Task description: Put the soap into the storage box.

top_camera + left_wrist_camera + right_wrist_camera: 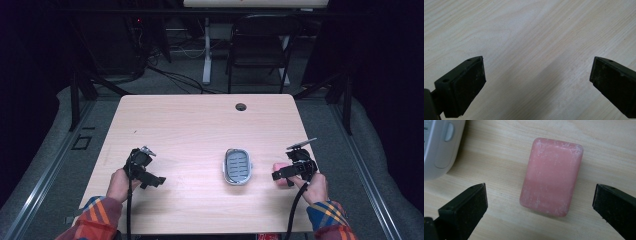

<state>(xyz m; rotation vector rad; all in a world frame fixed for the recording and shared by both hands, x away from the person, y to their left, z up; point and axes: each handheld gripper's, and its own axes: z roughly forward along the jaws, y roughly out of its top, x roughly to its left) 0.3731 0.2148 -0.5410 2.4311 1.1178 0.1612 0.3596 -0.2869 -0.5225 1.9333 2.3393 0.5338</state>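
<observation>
One pink soap bar (551,176), one soap dish (237,166), two open claws.

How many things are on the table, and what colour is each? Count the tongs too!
Pink soap bar: 1
Grey-and-white soap dish: 1
Black tongs, left tongs and right tongs, both open: 2
Total: 4
</observation>
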